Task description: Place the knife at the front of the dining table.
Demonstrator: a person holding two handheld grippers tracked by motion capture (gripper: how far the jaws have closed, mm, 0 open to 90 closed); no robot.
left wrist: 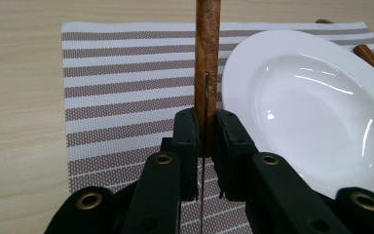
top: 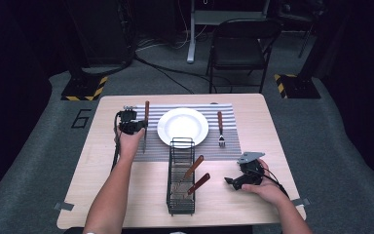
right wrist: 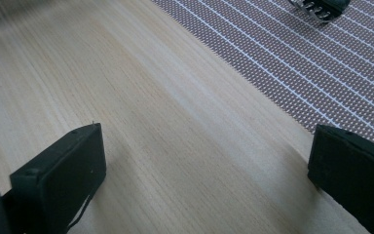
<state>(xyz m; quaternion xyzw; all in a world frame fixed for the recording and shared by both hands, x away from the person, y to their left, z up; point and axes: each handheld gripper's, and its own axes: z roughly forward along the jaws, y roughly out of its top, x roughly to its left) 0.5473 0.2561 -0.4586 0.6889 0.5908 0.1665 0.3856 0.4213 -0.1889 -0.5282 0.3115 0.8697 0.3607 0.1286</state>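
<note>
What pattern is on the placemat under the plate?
Brown and white stripes on the placemat, clearest in the left gripper view.

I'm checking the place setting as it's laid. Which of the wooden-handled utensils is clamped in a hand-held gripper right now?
The knife left of the plate: the left hand-held gripper pinches it. The fork lies free; two others sit in the wire rack.

A high camera is looking forward and down over the whole table (top: 126, 204). The left gripper view is sitting close above the striped placemat (left wrist: 117, 73) by the plate (left wrist: 316, 112) (both also showing from above). The right gripper view is skimming the table's near right part.
</note>
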